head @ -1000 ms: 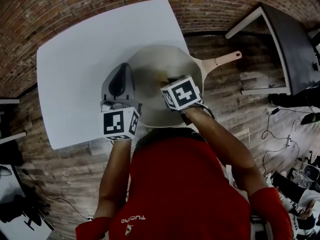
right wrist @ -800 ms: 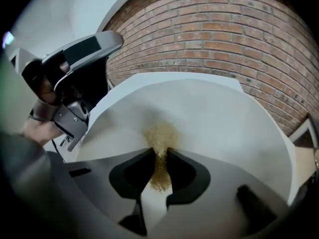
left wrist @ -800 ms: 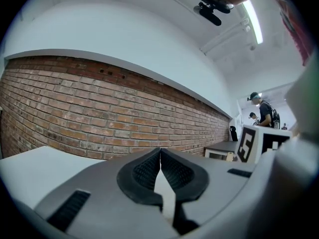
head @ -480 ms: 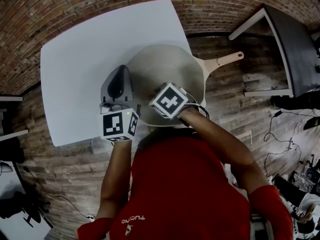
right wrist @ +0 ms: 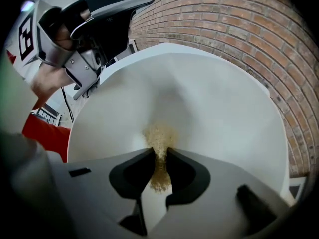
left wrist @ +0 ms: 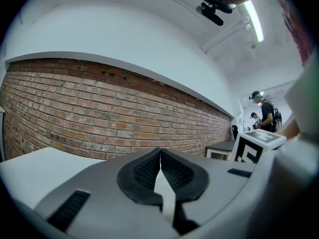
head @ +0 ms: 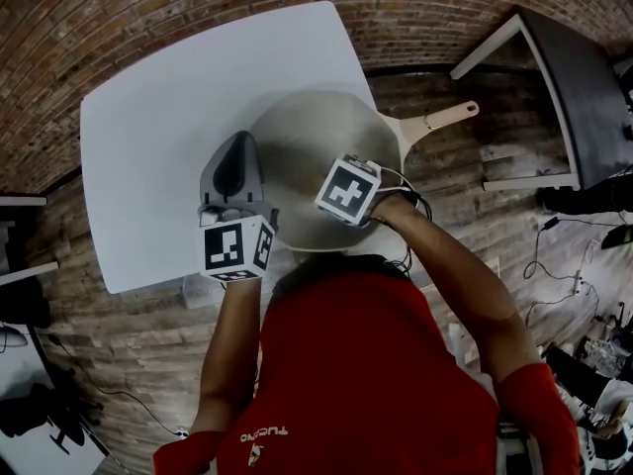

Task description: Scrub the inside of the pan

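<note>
Brick wall (left wrist: 99, 108) at the far side, plank floor (head: 465, 186) below and to the right.

White table (head: 148, 137) in front of the wall, one corner pointing away from the person in the head view.

Pale cream pan (head: 297, 127) at the right-hand side of the table, close in front of the person. Round bowl open upward, smooth and light inside. Its long tan handle (head: 440, 119) pointing off to the right, out past the table edge and over the floor.

Left tool (left wrist: 160, 152) at the pan's left rim, its grey body lying just beside the bowl in the head view. Closed down, ribbed pad tips touching, with only a pale wedge showing in the gap behind them. Nothing recognisable pinched there in the left gripper view. Aimed toward the wall, over the table top.

Right tool (right wrist: 160, 156) reaching down into the pan from the person's side, marker cube uppermost in the head view. Jaws narrowed onto a tan, fibrous scrubbing pad (right wrist: 158, 138).

Pad clamped between the two black jaw pads, sticking out past the tips and pressed against the pan's inner surface near the middle of the bowl.
</note>
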`<state>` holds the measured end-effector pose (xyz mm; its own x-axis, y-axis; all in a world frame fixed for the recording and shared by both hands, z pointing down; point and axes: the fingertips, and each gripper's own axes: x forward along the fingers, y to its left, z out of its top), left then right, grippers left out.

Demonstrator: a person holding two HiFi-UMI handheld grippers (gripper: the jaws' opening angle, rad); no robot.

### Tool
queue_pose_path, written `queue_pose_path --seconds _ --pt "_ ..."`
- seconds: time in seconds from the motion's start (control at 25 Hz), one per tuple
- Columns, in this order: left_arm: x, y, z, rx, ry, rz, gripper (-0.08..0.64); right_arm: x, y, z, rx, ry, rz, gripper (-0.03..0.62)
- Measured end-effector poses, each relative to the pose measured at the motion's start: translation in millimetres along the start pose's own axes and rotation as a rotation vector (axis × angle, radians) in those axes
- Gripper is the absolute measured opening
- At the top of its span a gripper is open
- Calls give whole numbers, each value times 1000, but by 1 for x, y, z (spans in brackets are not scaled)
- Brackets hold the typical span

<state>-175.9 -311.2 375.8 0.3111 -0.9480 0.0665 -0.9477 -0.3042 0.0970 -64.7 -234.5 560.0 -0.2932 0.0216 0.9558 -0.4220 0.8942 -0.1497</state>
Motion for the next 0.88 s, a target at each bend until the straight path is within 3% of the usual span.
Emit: queue_pose_path --seconds 0.24,0.48,0.68,0.88 --pt "1 -5 1 0 -1 -11 15 -6 -9 -13 -52 44 -46 75" --pt "4 -10 1 4 1 -26 15 -17 -11 -13 -39 7 -62 75" --pt "5 -19 2 8 4 -44 15 -44 -11 2 29 -135 -93 75" --pt "6 -28 1 10 7 -60 15 -55 -21 18 144 -353 -115 75"
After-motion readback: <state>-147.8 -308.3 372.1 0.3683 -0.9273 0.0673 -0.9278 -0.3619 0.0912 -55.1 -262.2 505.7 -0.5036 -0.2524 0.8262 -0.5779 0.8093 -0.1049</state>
